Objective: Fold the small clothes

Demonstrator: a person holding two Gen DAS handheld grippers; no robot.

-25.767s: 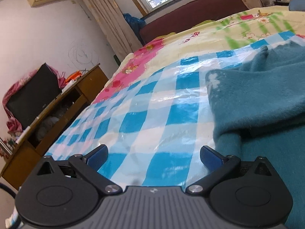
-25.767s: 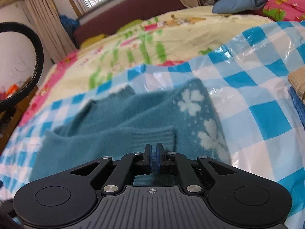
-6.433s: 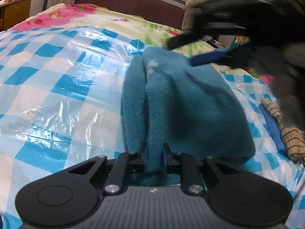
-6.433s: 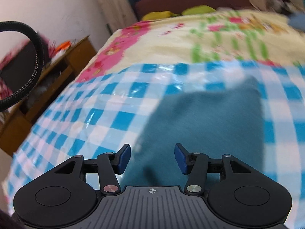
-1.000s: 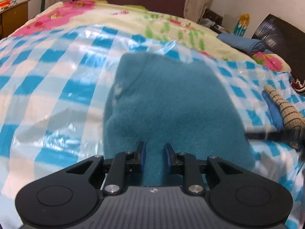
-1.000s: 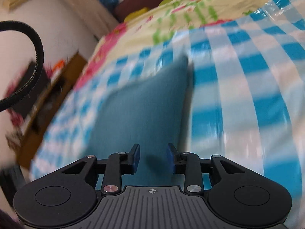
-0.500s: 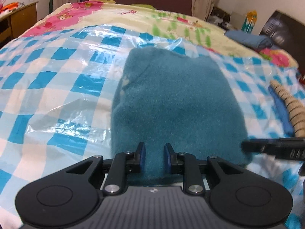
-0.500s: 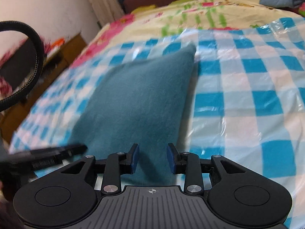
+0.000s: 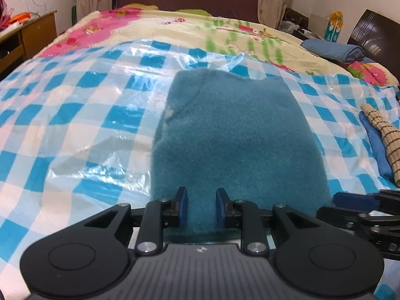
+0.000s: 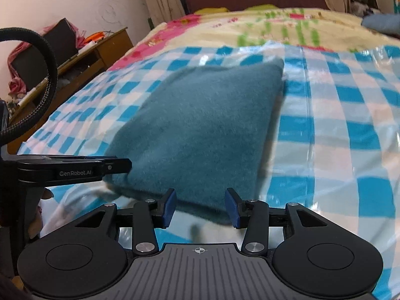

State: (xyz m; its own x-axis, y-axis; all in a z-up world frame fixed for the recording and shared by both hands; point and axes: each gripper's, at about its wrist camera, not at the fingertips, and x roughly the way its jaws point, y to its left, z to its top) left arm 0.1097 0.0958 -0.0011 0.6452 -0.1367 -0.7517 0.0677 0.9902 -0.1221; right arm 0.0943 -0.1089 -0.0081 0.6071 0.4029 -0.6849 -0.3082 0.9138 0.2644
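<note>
A folded teal sweater (image 9: 230, 130) lies flat on the blue-and-white checked plastic sheet (image 9: 87, 115) that covers the bed. My left gripper (image 9: 201, 206) is at its near edge, and both blue pads press on the thick fold between them. In the right wrist view the sweater (image 10: 200, 125) stretches away from my right gripper (image 10: 200, 207). Its jaws are opening, and the sweater's near corner lies in the gap with neither pad touching it. The right gripper's blue fingertip (image 9: 350, 200) shows by the sweater's right corner. The left gripper's black finger (image 10: 120, 166) reaches in from the left.
A stack of folded clothes, striped beige over blue (image 9: 380, 145), lies at the sheet's right edge. A rolled blue cloth (image 9: 332, 50) rests farther back on the floral quilt. A wooden desk (image 10: 100, 55) stands left of the bed. A black cable (image 10: 47, 75) loops at the left.
The right gripper's jaws have spread apart off the sweater's edge, and its view has swung and levelled. The left gripper keeps the same grip on the near fold.
</note>
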